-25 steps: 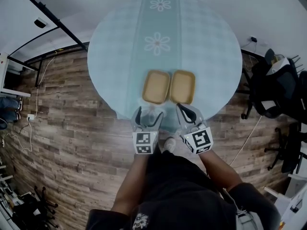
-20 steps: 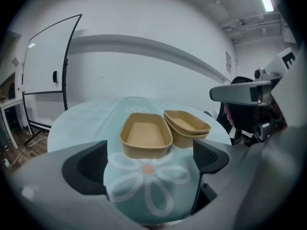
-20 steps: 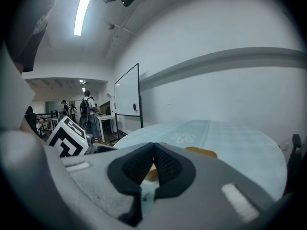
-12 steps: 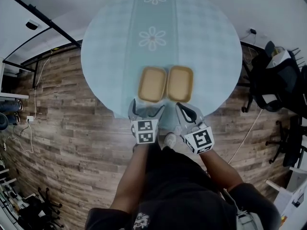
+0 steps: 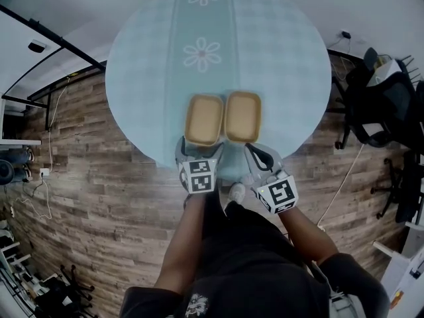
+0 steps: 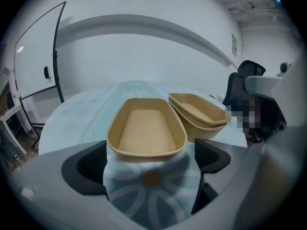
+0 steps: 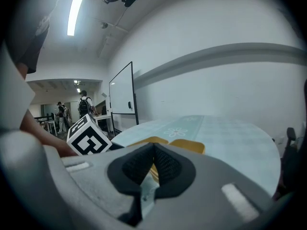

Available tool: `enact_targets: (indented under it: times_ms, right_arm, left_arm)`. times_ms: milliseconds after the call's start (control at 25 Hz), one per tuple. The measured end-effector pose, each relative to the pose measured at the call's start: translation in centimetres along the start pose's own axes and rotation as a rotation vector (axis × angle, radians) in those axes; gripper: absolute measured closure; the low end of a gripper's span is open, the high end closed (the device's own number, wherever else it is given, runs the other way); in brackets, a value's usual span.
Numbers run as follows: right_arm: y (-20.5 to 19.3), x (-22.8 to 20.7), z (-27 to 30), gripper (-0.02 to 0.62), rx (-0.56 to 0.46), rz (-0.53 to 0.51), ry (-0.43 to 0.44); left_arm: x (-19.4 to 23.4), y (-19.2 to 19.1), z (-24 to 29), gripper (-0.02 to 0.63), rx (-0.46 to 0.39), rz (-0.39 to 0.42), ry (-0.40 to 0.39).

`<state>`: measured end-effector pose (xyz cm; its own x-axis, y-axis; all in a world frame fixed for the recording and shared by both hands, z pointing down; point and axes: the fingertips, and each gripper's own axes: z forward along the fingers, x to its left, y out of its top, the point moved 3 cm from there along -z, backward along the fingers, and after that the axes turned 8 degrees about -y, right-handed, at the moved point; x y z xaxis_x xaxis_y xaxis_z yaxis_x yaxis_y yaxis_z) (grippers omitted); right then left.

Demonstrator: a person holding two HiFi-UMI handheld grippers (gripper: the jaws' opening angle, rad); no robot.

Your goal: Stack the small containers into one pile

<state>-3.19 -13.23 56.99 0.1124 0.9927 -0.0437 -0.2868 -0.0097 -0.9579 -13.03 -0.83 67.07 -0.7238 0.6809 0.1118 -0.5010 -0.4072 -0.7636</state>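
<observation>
Reaching step: left tool [image 6: 151, 163], just opened wide and empty, faces the tan oval pulp container [image 6: 146, 133] directly ahead. Next, it should straddle the near rim. Right tool [image 7: 152, 164] is pinched closed, empty.

A plank floor [image 5: 99, 177] is carrying a round bench [image 5: 285, 58] that is wearing a pale daisy cloth. Black chairs [image 5: 377, 105] are standing at its right. A strip light [image 7: 73, 13] is glowing above a whiteboard [image 7: 122, 97].
</observation>
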Motion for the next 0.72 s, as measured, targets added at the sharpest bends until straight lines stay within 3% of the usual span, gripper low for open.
enact_targets:
  times_ms: [320, 720]
  right_arm:
    - [-0.4, -1.1, -0.8, 0.594, 0.026, -0.009, -0.007]
    - [-0.4, -0.6, -0.3, 0.594, 0.04, -0.018, 0.017]
  left_arm:
    - [0.5, 0.3, 0.7, 0.041, 0.024, -0.021, 0.014]
    - [0.9, 0.8, 1.2, 0.046, 0.008, 0.008, 0.005]
